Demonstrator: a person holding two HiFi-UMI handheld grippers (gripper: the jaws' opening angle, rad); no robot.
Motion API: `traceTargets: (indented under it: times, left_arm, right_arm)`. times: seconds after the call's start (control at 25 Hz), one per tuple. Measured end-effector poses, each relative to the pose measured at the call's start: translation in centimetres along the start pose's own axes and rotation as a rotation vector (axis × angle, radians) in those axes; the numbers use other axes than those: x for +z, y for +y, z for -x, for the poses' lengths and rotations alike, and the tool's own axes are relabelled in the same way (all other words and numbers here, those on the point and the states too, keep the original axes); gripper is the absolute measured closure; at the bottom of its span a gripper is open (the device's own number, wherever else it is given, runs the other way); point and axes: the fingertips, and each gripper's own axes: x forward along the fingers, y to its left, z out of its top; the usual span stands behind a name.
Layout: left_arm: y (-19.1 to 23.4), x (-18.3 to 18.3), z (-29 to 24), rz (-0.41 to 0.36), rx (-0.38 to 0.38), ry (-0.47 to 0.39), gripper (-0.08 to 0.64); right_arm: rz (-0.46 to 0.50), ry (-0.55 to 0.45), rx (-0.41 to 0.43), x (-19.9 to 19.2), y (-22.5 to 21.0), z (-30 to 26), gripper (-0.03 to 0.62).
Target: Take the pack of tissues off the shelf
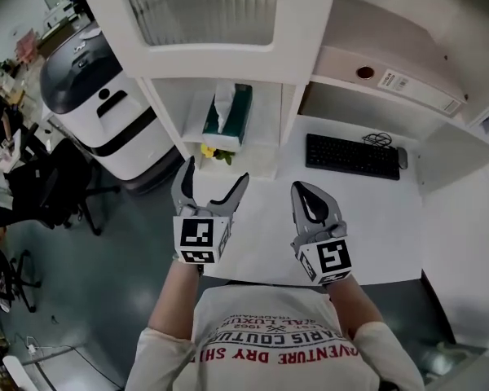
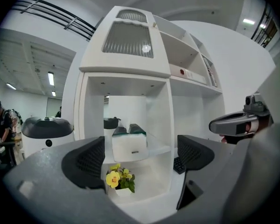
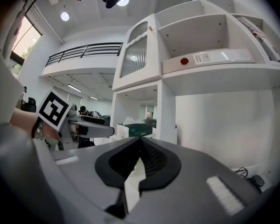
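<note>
A green and white pack of tissues (image 1: 228, 114) with a white tissue sticking out sits on the middle shelf of a white shelf unit (image 1: 301, 55). In the left gripper view the pack of tissues (image 2: 129, 144) shows straight ahead between the jaws, still some way off. My left gripper (image 1: 212, 187) is open and empty, just in front of the shelf opening. My right gripper (image 1: 308, 199) is shut with nothing in it, held over the white desk (image 1: 375, 218). The right gripper view shows the pack of tissues (image 3: 139, 128) off to its left.
A small pot of yellow flowers (image 1: 215, 153) stands below the tissue shelf. A black keyboard (image 1: 352, 156) and cable lie on the desk. A white and black machine (image 1: 106, 104) stands left of the shelf unit, with a chair (image 1: 57, 186) nearby.
</note>
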Motion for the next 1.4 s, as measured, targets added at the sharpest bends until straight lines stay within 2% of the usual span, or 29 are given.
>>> traceTargets:
  times: [0.24,0.36,0.56,0.76,0.88,1.08,1.24,1.4]
  left_arm:
    - [1.4,-0.4,-5.8,-0.009,-0.016,0.027,0.035]
    - [2.1,-0.6,-7.9,-0.044,-0.002,0.038,0.035]
    - [3.2,-1.2,-10.4,-0.045,0.028,0.065,0.035]
    - [3.1,-1.5,-12.4,-0.038,0.006,0.079,0.035]
    - [3.4,-1.9,-13.1,-0.051,0.025,0.09,0.037]
    - [3.7,-2.6,-13.4,-0.023,0.039,0.094,0.052]
    - [3.7,-2.2,-13.3,0.032,0.025,0.076,0.098]
    - [3.7,-1.6,-12.5,0.062,0.014,0.079,0.114]
  right_arm:
    - [0.002,0.006,-0.038,0.2,-1.5,-2.5,0.591]
    - [0.001,0.016,-0.058,0.0,-2.2,-3.5,0.591]
    - [0.003,0.035,-0.063,-0.5,-2.6,-4.4,0.591]
    - [0.001,0.05,-0.077,-0.8,-3.5,-4.9,0.591]
    - [0.004,0.053,-0.086,-0.9,-3.9,-4.9,0.591]
    - [0.0,0.062,-0.09,-1.1,-4.3,-4.6,0.591]
    - [-0.001,0.06,-0.097,-1.1,-4.8,-4.3,0.591]
    - [0.004,0.058,-0.096,-0.9,-4.7,-4.0,0.591]
